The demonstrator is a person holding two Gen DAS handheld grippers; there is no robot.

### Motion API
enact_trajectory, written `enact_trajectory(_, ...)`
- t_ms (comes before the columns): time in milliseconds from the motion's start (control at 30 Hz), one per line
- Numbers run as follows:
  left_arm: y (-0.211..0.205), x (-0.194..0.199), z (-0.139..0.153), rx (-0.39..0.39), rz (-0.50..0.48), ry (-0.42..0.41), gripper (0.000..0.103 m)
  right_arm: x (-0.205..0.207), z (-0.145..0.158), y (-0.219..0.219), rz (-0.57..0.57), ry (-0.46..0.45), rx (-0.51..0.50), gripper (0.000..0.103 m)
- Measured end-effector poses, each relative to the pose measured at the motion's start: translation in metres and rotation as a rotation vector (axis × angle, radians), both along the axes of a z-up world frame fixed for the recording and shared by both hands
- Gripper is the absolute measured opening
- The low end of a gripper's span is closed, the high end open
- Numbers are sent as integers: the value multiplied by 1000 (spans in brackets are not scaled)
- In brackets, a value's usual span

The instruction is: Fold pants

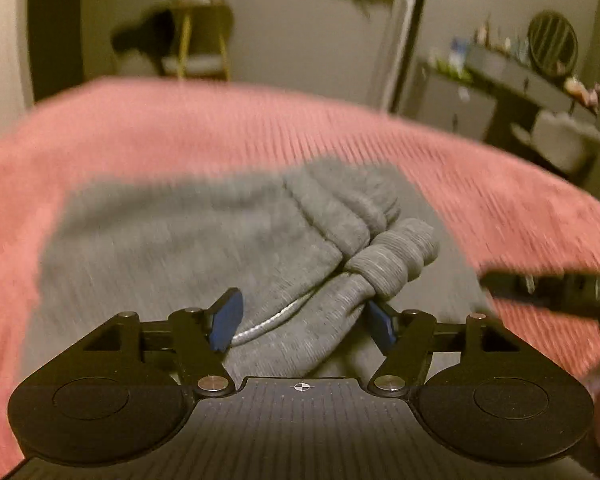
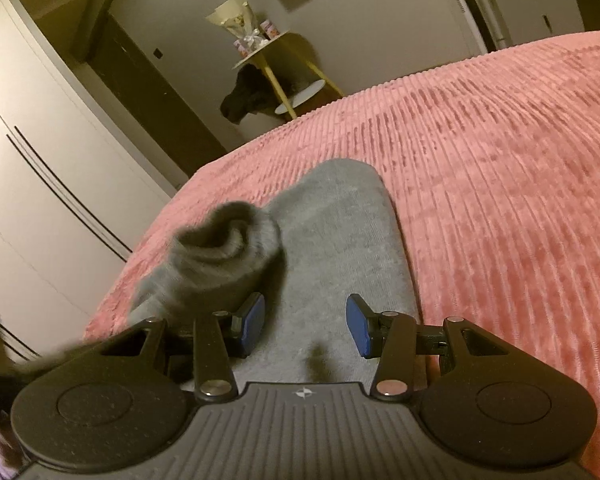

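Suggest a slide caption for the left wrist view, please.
Left gripper, jaws open around a ribbed cuff of grey pants on a pink bedspread.

A home bedroom: pink-covered bed (image 2: 480, 168), wardrobe (image 2: 32, 160), side table (image 2: 284, 68).

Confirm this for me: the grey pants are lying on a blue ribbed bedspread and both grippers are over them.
Not quite. The bedspread is pink, not blue, as the right wrist view shows clearly. The rest holds: the grey pants lie on it, with the left gripper and right gripper over the fabric.
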State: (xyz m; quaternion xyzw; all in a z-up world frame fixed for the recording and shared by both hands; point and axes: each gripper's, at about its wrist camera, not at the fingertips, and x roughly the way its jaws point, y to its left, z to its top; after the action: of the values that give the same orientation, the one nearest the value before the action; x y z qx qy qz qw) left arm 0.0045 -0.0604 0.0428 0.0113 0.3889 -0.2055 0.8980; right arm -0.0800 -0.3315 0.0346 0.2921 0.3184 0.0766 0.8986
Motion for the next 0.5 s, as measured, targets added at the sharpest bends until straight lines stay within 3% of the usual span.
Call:
enact_trajectory(33, 1, -3, -1, 25, 2, -14, 75, 0, 0, 0, 7, -3, 5, 45)
enact_trajectory(100, 6, -6, 6, 52, 8, -62, 98, 1, -1, 1, 27, -6, 18, 45)
enact_trajectory(133, 16, -11, 15, 18, 27, -91, 102, 2, -1, 2, 35, -6, 24, 45)
enact_trajectory(200, 31, -17, 26, -85, 50, -115, 103, 5, -2, 3, 50, -2, 48, 46)
enact_trajectory(300, 50, -17, 37, -162, 75, -102, 103, 8, -3, 4, 73, 4, 80, 48)
enact_trajectory(400, 68, -11, 33, -111, 229, -141, 103, 12, -6, 5, 97, 31, 141, 52)
enact_trajectory(500, 95, 7, 21, -96, 434, -83, 103, 17, -6, 8, 108, 55, 159, 52)
